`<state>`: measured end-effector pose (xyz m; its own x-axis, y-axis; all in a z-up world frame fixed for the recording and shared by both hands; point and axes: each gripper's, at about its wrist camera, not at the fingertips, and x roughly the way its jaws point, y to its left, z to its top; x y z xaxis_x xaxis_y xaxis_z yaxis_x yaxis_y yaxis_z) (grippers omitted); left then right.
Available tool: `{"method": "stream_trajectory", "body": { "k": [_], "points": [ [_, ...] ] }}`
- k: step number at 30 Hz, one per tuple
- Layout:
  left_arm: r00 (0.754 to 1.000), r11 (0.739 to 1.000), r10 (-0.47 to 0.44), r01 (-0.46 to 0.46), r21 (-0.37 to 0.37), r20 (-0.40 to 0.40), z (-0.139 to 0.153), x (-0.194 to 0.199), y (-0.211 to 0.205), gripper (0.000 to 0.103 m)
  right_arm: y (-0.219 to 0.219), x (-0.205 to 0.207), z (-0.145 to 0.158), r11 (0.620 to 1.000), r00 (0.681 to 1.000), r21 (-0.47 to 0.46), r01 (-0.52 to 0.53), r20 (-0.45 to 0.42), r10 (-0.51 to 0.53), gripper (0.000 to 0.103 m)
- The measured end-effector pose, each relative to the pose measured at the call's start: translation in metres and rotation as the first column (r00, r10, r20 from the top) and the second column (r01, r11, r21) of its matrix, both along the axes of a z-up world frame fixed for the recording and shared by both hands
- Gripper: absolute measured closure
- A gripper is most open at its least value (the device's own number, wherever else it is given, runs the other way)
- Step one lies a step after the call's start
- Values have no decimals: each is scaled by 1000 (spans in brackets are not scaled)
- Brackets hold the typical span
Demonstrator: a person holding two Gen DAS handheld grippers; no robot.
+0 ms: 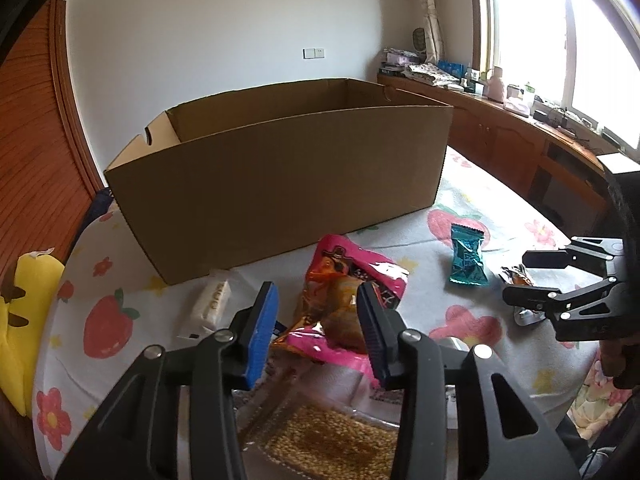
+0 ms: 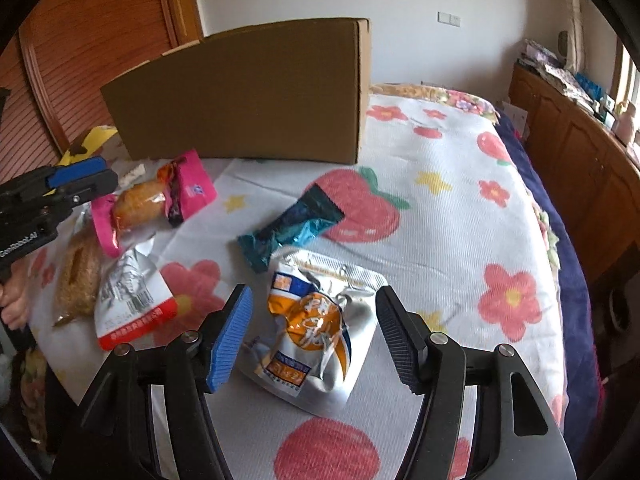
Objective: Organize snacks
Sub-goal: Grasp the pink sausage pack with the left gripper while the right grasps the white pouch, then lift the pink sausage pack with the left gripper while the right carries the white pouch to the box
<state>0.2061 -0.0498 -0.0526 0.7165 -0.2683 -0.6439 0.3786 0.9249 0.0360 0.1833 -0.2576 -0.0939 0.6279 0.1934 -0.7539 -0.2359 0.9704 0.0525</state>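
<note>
A large open cardboard box (image 1: 280, 168) stands on the strawberry-print cloth; it also shows in the right wrist view (image 2: 248, 92). My left gripper (image 1: 318, 328) is open, its fingers on either side of a pink snack packet (image 1: 348, 304), which also shows in the right wrist view (image 2: 156, 200). My right gripper (image 2: 314, 340) is open over a white and orange snack pouch (image 2: 316, 328). A teal wrapped snack (image 2: 288, 228) lies beyond it, and shows in the left wrist view (image 1: 466, 256). A silver and red pouch (image 2: 132, 300) lies to the left.
A clear pack of brown grain snack (image 1: 332, 444) lies under my left gripper. A small white packet (image 1: 212, 304) lies by the box. A yellow plush (image 1: 20, 320) sits at the left edge. A wooden cabinet (image 2: 580, 160) runs along the right.
</note>
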Motion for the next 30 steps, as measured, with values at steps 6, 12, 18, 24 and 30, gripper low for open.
{"method": "stream_trajectory", "body": {
  "k": [6,12,18,24,30],
  "points": [
    [1000,1000,-6,6,16,-16,-2,4,-8,59,-1,-3,-5,1000,1000,-6,5,16,-5,37],
    [997,999,-27,30,41,-75,-11,13,-17,58,7,-4,-8,998,1000,-58,4,30,-3,35],
    [989,991,-59,75,113,-138,-19,24,-33,58,8,-4,-10,998,999,-63,-8,39,11,34],
    [991,973,-59,84,216,-119,-25,26,-45,55,9,-5,-10,998,999,-66,-13,47,16,34],
    [991,964,-46,76,253,-122,-30,32,-52,51,10,-6,-11,997,998,-67,-24,51,27,34]
  ]
}}
